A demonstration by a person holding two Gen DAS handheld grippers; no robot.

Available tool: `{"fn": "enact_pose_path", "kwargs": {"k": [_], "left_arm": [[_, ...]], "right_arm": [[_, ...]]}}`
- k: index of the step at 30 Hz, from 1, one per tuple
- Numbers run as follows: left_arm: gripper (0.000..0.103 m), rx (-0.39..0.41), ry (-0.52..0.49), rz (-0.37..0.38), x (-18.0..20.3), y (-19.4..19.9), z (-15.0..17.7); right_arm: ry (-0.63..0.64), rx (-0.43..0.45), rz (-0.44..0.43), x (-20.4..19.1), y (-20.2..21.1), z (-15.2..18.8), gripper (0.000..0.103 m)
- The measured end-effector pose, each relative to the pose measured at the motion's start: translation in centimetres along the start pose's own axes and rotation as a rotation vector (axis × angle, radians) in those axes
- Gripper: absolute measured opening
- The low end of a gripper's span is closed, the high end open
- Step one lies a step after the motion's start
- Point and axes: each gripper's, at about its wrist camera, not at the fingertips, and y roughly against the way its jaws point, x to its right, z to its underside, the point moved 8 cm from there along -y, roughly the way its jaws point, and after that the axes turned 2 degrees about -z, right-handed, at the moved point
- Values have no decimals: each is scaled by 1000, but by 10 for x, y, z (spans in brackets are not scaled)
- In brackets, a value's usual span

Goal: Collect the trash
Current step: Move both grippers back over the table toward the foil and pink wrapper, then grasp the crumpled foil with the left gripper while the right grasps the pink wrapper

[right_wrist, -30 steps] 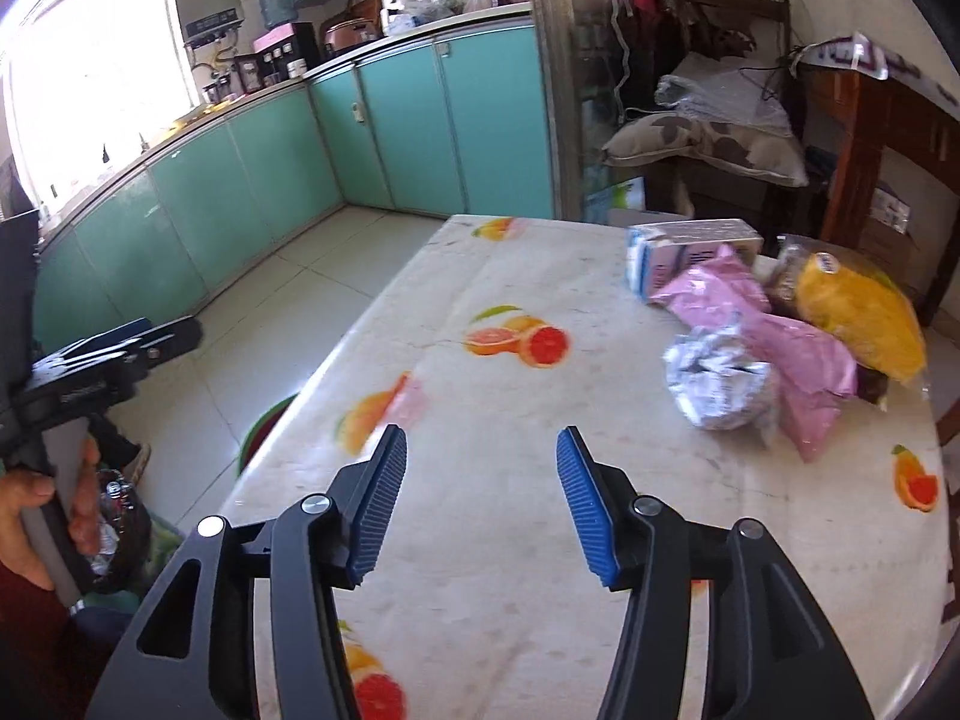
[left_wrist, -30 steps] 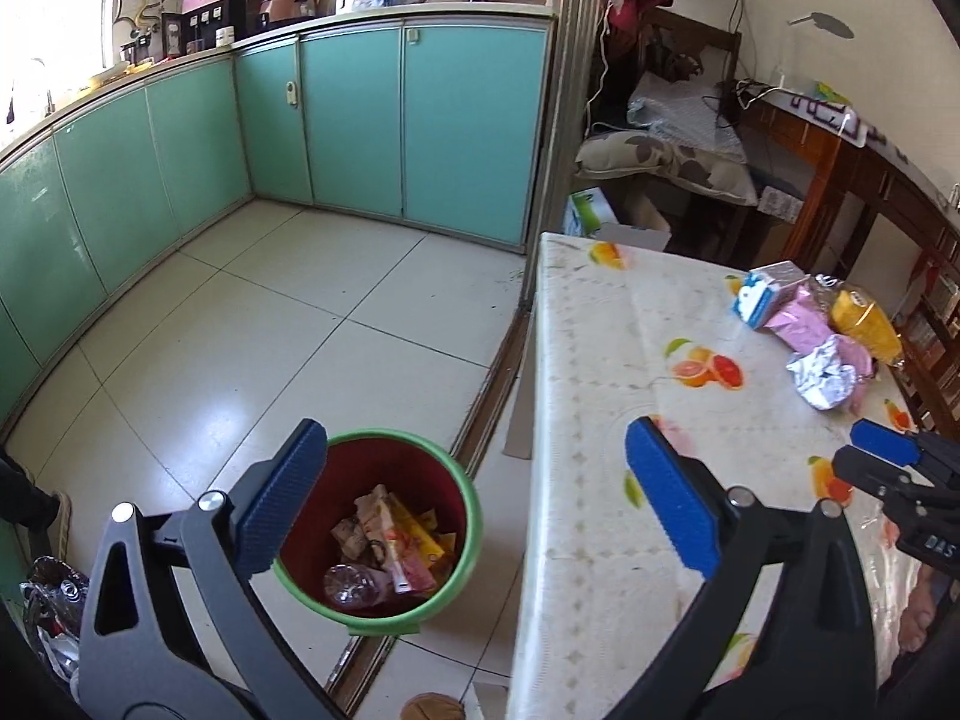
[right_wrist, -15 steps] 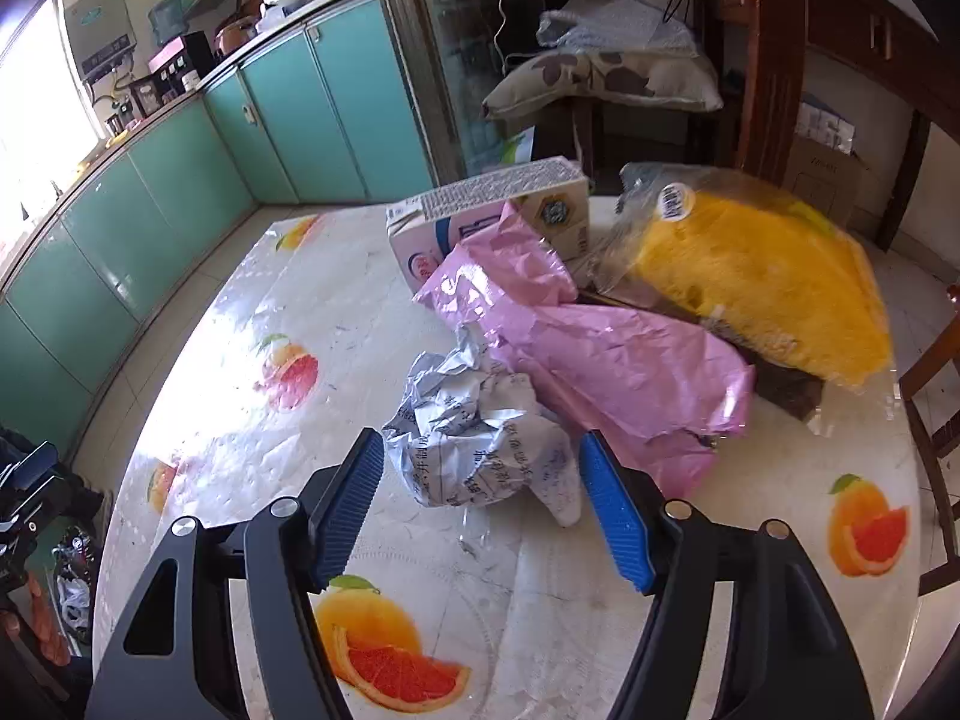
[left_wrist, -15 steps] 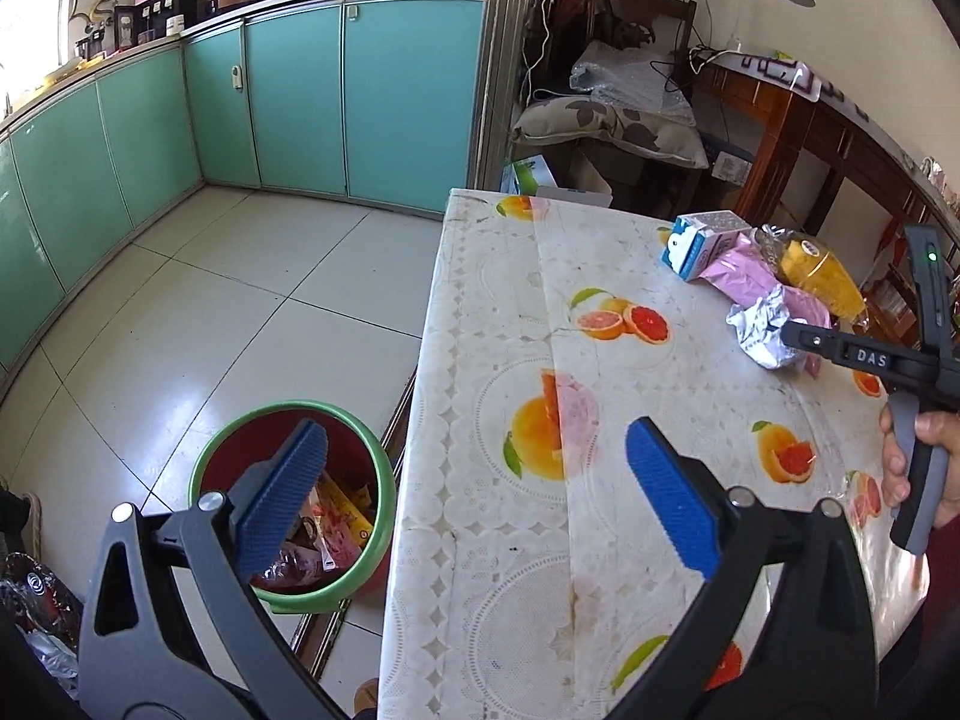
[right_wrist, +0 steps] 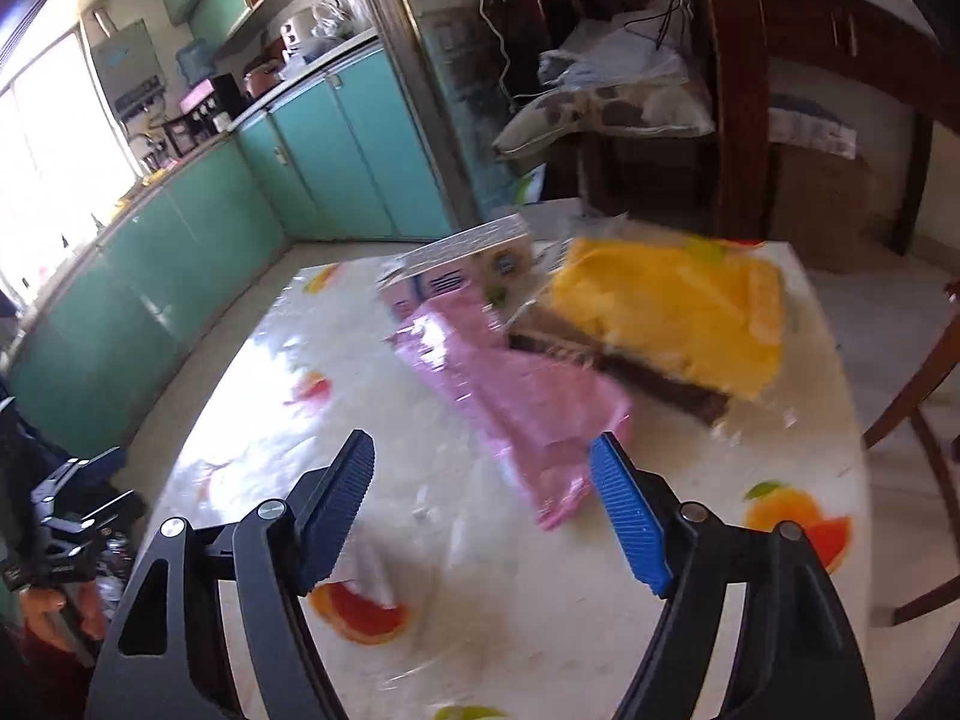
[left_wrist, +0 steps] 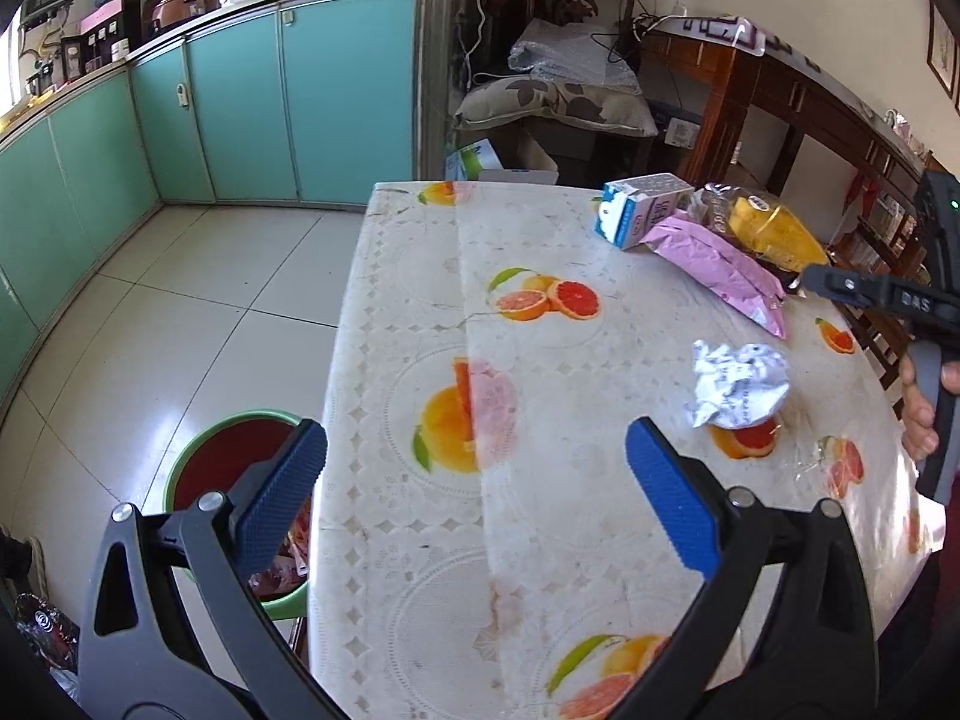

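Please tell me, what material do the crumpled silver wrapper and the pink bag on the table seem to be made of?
The crumpled silver wrapper looks like metallised foil film: shiny, printed, holding sharp creases. The pink bag appears to be glossy plastic film, since it wrinkles softly and reflects light in both views. Neither material is certain from looks alone.

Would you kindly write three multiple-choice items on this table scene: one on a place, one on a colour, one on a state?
1. Where does the bin stand?
A. on the floor beside the table
B. on the table
C. on the counter

2. What colour is the wrapper ahead of the right tongs?
A. green
B. pink
C. black

3. How are the left tongs?
A. shut on foil
B. shut, empty
C. open, empty

Answers: 1 A, its green rim sits on the tiles; 2 B, pink foil; 3 C, blue pads wide apart.
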Motion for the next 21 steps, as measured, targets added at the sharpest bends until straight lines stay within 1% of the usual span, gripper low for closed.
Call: {"fn": "enact_pose_path", "kwargs": {"k": [2, 4, 7, 8, 9, 10, 11, 12, 14, 16, 18, 21], "left_arm": [[98, 4, -18, 21, 19, -4, -3], [98, 10, -38, 39, 36, -7, -3], [98, 10, -78, 53, 53, -13, 1], [98, 6, -95, 52, 56, -15, 4], [98, -1, -112, 46, 58, -18, 7], [98, -8, -123, 38, 59, -20, 9], [98, -14, -128, 31, 59, -23, 10], [98, -20, -126, 31, 59, -25, 10], [98, -20, -111, 45, 60, -25, 6], [98, -5, -98, 71, 66, -24, -2], [98, 14, -101, 97, 77, -23, -11], [98, 30, -146, 126, 101, -27, -22]], "right_arm": [[72, -31, 80, 9, -13, -9, 73], [133, -82, 105, 14, -32, -9, 72], [232, -152, 134, 10, -62, -3, 72], [248, -179, 147, 10, -72, 2, 68], [243, -214, 140, 9, -78, 9, 45], [232, -232, 126, 8, -81, 16, 39], [233, -225, 108, 6, -77, 20, 27], [240, -232, 81, 3, -72, 26, 22], [246, -237, 68, -1, -57, 40, 16], [229, -228, 70, -3, -42, 53, 14], [185, -214, 91, -1, -27, 63, 14], [76, -174, 100, 6, -3, 73, 14]]}}
